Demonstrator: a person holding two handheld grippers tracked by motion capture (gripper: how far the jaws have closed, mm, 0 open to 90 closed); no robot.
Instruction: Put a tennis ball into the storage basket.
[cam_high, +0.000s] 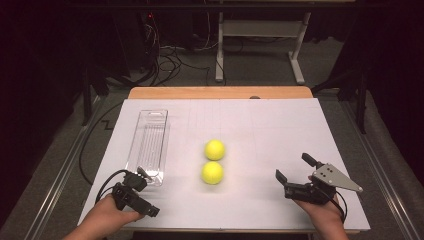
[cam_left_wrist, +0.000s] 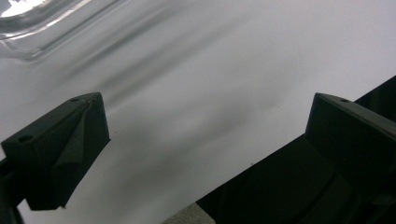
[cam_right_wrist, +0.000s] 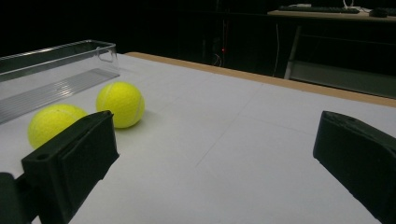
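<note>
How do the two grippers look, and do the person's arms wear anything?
Both grippers are black, each with two blocky jaws. The left gripper trails a black cable that loops over the table. The right gripper carries a grey three-cornered plate with small dark holes. The jaw blocks have small round holes on top. The forearms are bare, no sleeves.

no readable text, labels, brands or numbers anywhere

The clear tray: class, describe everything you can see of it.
The clear tray is a long, narrow, see-through plastic box with low walls, a ribbed floor and a small tab at its far end. It is empty and lies flat on the white table, left of the two yellow balls, touching neither.
</note>
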